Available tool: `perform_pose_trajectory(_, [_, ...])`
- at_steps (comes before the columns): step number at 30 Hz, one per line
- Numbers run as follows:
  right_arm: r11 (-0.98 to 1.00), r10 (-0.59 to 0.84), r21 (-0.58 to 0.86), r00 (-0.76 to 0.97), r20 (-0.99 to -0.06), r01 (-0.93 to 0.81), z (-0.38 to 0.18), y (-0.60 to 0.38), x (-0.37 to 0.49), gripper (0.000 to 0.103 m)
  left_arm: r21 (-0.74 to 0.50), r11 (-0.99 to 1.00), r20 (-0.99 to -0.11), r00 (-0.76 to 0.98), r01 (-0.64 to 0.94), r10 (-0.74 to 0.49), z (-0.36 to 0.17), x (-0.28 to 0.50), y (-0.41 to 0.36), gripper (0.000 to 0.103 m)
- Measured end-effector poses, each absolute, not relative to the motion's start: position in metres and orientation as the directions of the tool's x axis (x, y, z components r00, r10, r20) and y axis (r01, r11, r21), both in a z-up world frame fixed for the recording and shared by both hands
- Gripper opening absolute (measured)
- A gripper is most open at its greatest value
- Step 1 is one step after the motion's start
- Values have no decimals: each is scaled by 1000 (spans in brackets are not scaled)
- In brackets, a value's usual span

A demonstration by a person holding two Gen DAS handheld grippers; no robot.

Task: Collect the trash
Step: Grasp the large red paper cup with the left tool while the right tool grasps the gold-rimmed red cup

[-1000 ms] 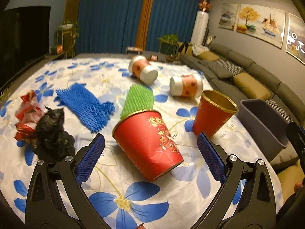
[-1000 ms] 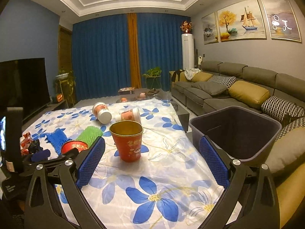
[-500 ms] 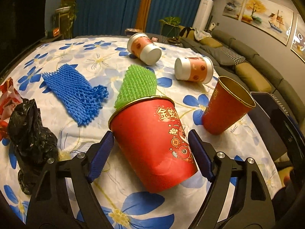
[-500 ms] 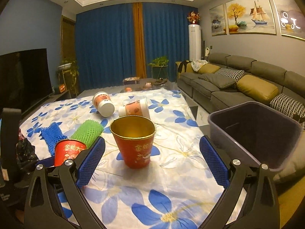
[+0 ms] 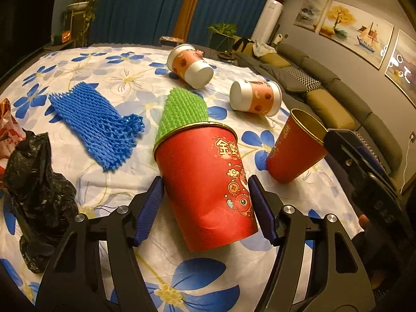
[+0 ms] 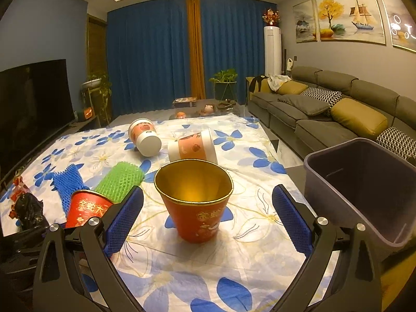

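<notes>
A red paper cup [image 5: 205,182] with a gold rim stands on the flowered tablecloth [image 5: 78,156]. My left gripper [image 5: 206,202] is shut on it, its blue pads touching both sides. The cup also shows in the right wrist view [image 6: 85,208]. A second red cup [image 6: 195,197] stands upright between the fingers of my open right gripper [image 6: 208,218], which does not touch it. In the left wrist view this cup [image 5: 293,150] is at the right. A grey bin [image 6: 364,187] stands off the table's right edge.
Two white-and-orange cups [image 5: 189,65] [image 5: 256,97] lie on their sides farther back. A green foam net [image 5: 182,111], a blue foam net [image 5: 96,122], a black plastic bag [image 5: 33,187] and a red wrapper [image 5: 9,127] lie at the left. A sofa [image 6: 338,114] runs along the right.
My left gripper moved forward around the nearer red cup and closed on it. My right gripper moved closer to the second red cup and stayed open.
</notes>
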State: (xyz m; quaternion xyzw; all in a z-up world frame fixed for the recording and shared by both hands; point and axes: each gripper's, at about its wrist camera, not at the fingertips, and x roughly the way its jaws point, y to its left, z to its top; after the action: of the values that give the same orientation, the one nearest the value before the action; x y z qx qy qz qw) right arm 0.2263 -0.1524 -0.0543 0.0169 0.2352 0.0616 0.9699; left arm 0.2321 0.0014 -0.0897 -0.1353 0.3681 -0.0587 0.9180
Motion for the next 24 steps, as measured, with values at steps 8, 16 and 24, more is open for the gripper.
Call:
perform_pose_trajectory(8, [991, 130, 56, 871, -475, -118, -61, -150, 235, 96, -263, 965, -578, 800, 6, -162, -67, 216, 9, 65])
perform_pose_trajectory(16, [991, 132, 55, 857, -498, -121, -65, -145, 249, 95, -287, 958, -526, 838, -12, -148, -56, 210, 21, 65])
perform_pose_trajectory(24, [990, 141, 58, 843, -519, -130, -68, -140, 259, 85, -309, 951, -523, 837, -10, -161, -55, 211, 25, 65])
